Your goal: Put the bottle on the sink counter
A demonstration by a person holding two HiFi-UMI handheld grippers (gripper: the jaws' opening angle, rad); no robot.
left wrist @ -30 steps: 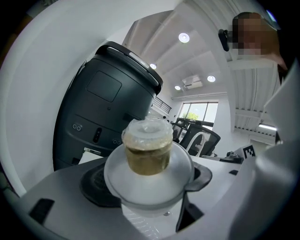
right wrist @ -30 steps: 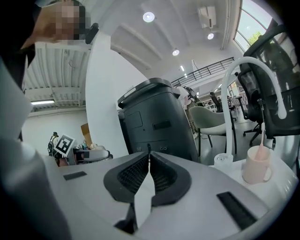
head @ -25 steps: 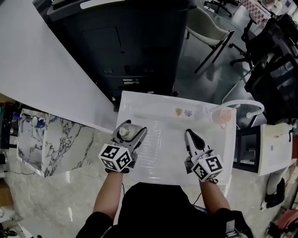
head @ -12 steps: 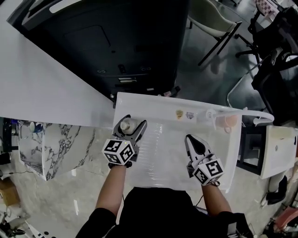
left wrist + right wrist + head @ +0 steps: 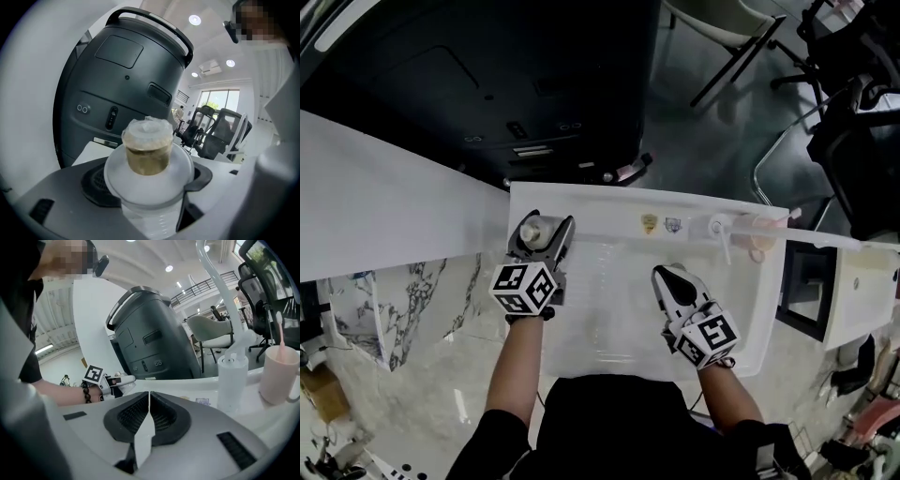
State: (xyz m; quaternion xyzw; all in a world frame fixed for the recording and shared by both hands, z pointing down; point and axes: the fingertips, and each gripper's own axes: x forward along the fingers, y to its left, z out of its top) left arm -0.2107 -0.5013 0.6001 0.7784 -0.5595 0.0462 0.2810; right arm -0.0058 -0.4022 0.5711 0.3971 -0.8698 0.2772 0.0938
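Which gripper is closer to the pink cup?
Right. The right gripper is over the sink, a little to the left of the cup. The left gripper is at the sink's far left corner, holding the bottle.

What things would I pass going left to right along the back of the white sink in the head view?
bottle → yellowish sticker → second sticker → tap → pink cup

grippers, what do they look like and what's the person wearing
The left gripper and right gripper have grey claws, black ribbed pads and a white cube with black square markers. Black top; dark bead bracelet on the left wrist.
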